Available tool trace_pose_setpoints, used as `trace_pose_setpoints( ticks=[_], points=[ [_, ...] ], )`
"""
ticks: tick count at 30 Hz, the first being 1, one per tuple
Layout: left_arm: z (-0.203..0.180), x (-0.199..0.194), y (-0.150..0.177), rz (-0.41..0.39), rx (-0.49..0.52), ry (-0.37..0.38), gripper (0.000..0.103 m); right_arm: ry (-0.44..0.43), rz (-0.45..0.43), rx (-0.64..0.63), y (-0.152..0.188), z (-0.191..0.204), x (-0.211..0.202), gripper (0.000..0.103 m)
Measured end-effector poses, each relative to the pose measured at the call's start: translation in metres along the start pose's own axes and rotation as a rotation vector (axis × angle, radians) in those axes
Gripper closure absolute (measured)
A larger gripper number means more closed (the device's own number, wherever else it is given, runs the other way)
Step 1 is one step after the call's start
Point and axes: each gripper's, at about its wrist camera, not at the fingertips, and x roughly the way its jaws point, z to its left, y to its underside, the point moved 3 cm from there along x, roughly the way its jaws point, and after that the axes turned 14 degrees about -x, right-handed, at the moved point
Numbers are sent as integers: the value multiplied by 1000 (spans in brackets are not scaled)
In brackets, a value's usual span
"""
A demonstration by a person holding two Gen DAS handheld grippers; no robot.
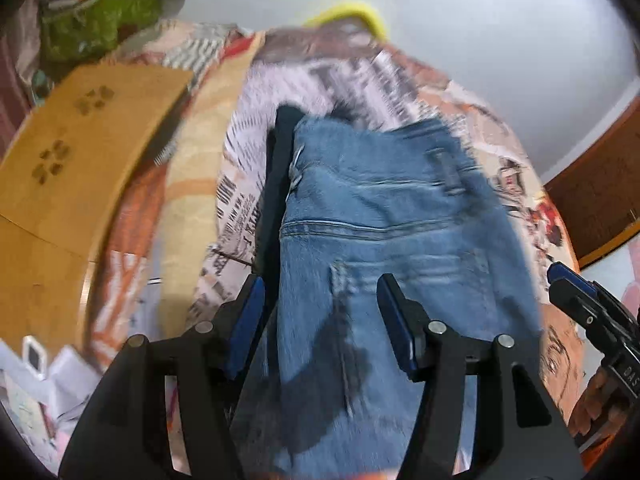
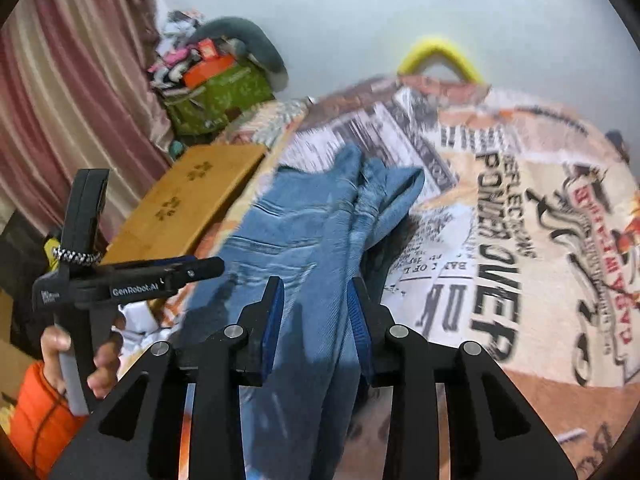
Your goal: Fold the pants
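We hold both grippers over a bed covered by a newspaper-print bedspread (image 2: 492, 216) in orange, white and black. The blue jeans (image 1: 384, 216) lie on it, stretched away from us, and in both wrist views the denim runs up between our fingers.

Our left gripper (image 1: 320, 320) has its jaws spread wide, one blue pad on each side of the jeans, with the fabric passing between them; the pads do not press the cloth. A back pocket seam and a belt loop show ahead of it, and a dark garment (image 1: 276, 184) sticks out from under the jeans on the left side.

Our right gripper (image 2: 316, 320) has its jaws set narrower, still apart, with a bunched length of denim between the pads. We cannot tell whether the pads touch the cloth. From this view the jeans end in a crumpled ridge (image 2: 376, 188) farther up the bed.

The right wrist view also catches the left gripper from the side, held in a hand (image 2: 80, 356) with an orange sleeve.

A wooden board (image 2: 188, 208) with small cut-out patterns lies beside the jeans on the left. Behind it sits a green bag (image 2: 216, 100) stuffed with things, near a pink curtain (image 2: 72, 92). A yellow curved object (image 2: 440, 56) rests against the white wall at the far edge of the bed.
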Motion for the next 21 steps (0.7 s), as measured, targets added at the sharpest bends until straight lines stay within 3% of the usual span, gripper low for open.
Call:
trace_pose_setpoints(
  ticks=[10,15,21],
  points=[
    [-60,-196,50,-303,168,90,45,39,-308,-66,-7,60,-161,73],
    [-88,-295,103,-488,253,162,45,55,-455,-117,-1,99,-235,73],
    [-107,-370,180,-716,360,137,44,111,-588,-175,26,144,-296,73]
  ],
)
